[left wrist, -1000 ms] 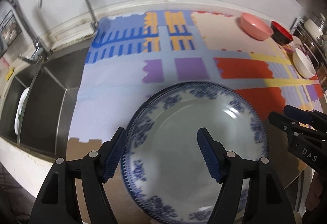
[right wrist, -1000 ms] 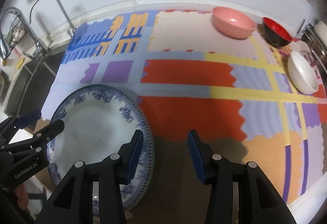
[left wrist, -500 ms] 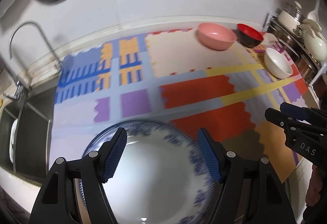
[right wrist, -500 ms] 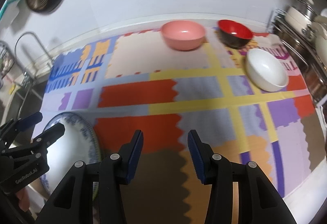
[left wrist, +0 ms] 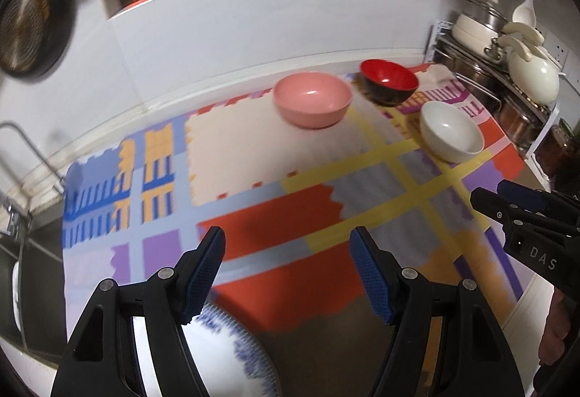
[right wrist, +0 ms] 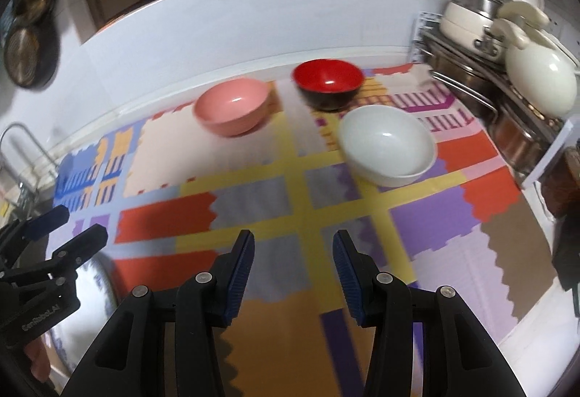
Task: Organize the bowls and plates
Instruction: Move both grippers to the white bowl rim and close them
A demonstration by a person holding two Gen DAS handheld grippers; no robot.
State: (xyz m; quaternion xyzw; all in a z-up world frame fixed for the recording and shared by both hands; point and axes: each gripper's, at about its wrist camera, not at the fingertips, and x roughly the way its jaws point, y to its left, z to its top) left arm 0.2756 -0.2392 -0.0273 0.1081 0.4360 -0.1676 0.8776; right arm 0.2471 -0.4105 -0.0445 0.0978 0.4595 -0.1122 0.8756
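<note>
A blue-and-white patterned plate (left wrist: 232,353) lies on the counter's near left corner, partly under my left gripper (left wrist: 288,274), which hovers open and empty above it. My right gripper (right wrist: 293,274) is open too, holding nothing, over the middle of the mat. At the back of the colourful mat (right wrist: 253,201) sit a pink bowl (right wrist: 232,111), a red-and-black bowl (right wrist: 328,82) and a white bowl (right wrist: 388,145). In the left wrist view the same pink bowl (left wrist: 311,103), red bowl (left wrist: 389,80) and white bowl (left wrist: 451,130) appear far ahead. The plate's edge (right wrist: 94,288) shows at the lower left of the right wrist view.
A rack with pots and a cream kettle (right wrist: 536,82) stands at the right end of the counter. A sink and tap (left wrist: 21,179) lie to the left. Pans (left wrist: 25,31) hang on the wall at upper left. A white wall backs the counter.
Both grippers have lifted and tilted up and to the right, away from the plate. The plate slid toward the lower left of both views, and the bowls now fill the middle.
</note>
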